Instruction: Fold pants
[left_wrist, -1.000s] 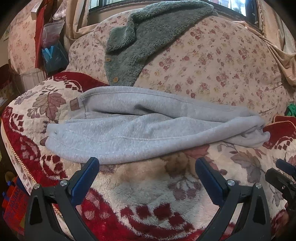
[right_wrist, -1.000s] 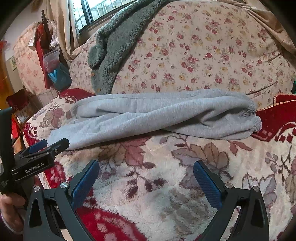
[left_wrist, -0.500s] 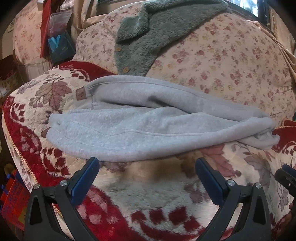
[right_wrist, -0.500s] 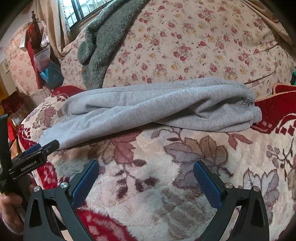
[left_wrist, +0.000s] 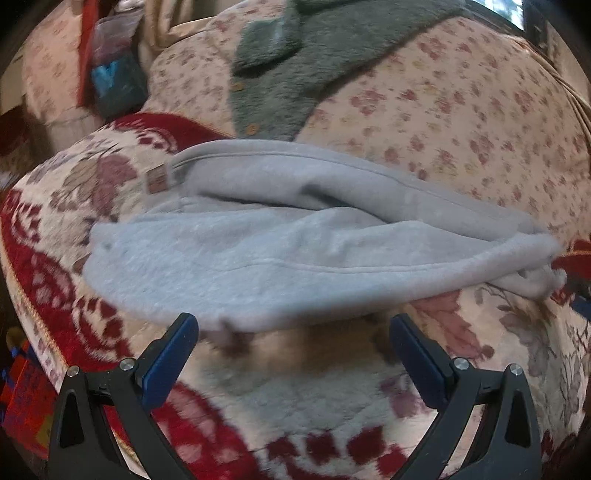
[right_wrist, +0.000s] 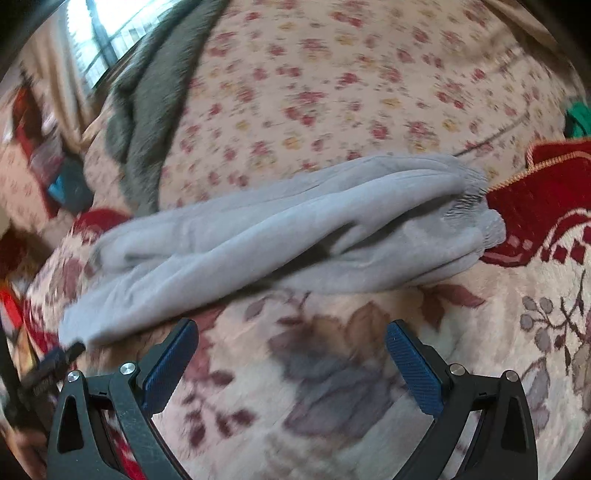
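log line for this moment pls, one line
phase: approach | left gripper: open, at near edge of grey sweatpants | right gripper: open, short of them | sweatpants: folded lengthwise on floral blanket, ungripped

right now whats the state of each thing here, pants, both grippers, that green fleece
grey pants: folded lengthwise, legs stacked, lying flat across the patterned blanket, not gripped
left gripper: open, empty, at the pants' near edge
right gripper: open, empty, short of the pants
green fleece jacket: draped over the floral cushion, untouched
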